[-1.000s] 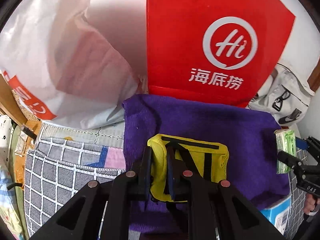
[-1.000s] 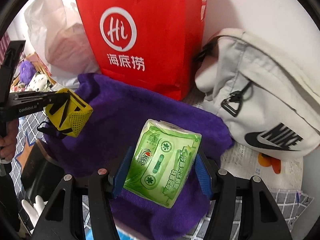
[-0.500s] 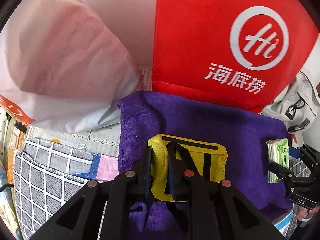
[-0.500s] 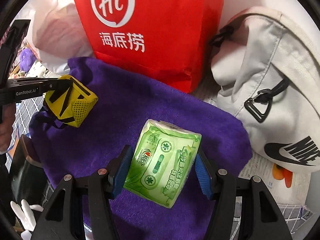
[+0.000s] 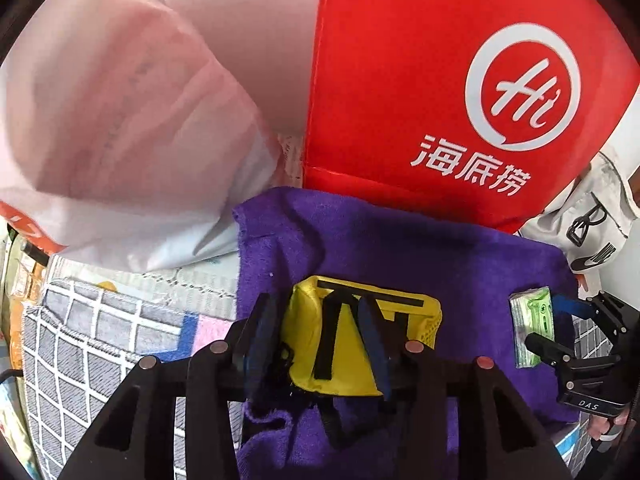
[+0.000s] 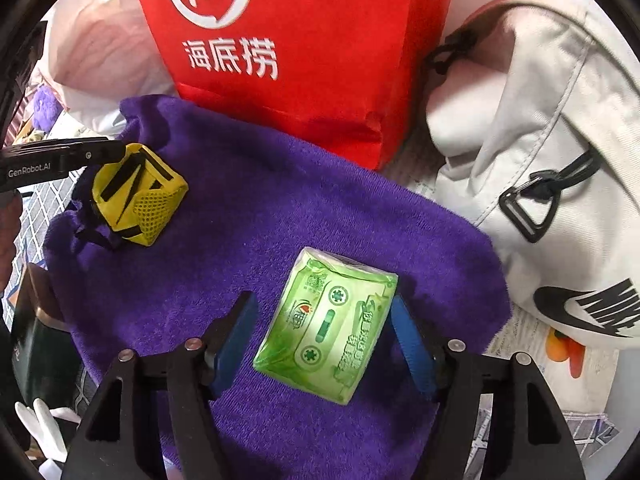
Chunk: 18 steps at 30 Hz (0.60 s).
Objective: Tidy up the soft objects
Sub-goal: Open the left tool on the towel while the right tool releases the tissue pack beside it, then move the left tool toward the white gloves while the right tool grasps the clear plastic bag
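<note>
Yellow pouch (image 5: 360,340) mesh side only in right view, white gloves (image 6: 44,424) too.

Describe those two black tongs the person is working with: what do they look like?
Both are matte black frames with silver rivets and blue pads on the fingers. The left tongs carry white "GenRobot.AI" lettering on the side; the right tongs show "DAS". No cables are visible.

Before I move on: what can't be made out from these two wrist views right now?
- Left wrist view: near end of the yellow pouch, hidden behind the left gripper, whose jaws have just been opening.
- Right wrist view: what lies under the purple towel.
- Both views: inside of the red bag, top cut off.
- Right wrist view: small print on the green tissue pack, too small.
</note>
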{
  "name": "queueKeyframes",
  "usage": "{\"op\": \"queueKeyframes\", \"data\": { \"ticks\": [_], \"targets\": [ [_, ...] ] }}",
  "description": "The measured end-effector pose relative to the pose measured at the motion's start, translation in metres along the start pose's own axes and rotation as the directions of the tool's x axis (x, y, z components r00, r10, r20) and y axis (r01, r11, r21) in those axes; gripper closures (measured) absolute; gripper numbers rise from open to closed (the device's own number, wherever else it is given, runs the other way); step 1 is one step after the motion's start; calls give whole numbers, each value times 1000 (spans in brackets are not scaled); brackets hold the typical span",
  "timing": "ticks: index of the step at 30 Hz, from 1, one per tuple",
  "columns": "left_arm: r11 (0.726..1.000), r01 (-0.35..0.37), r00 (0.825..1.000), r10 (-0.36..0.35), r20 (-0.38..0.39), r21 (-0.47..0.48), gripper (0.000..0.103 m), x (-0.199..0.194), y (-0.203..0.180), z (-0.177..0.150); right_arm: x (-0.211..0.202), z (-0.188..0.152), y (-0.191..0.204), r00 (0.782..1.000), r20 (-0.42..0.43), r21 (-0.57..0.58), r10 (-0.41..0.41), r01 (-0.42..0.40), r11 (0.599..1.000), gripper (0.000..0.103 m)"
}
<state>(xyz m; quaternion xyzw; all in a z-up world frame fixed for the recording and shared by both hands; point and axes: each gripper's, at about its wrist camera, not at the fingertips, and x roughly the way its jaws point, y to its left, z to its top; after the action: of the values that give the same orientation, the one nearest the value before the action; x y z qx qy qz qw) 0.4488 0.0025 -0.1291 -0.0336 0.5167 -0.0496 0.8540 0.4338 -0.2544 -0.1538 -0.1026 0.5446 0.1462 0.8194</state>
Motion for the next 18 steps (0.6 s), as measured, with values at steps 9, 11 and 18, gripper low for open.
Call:
{"op": "queueKeyframes", "data": {
  "ticks": [9,11,18],
  "targets": [
    [997,-67,992,63,109,36,60,-65,-3,-29,-75,-28,15,990,113,3,-89,89,996,26],
    [997,-67,990,62,124,34,60,-80,-2,-37,-95,-40,20,986,148,1,-77,78,997,26],
    [999,-31,991,29,132,17,60,-122,7,-85,-145,-87,42,977,213,64,-6,-8,998,26]
  ]
}}
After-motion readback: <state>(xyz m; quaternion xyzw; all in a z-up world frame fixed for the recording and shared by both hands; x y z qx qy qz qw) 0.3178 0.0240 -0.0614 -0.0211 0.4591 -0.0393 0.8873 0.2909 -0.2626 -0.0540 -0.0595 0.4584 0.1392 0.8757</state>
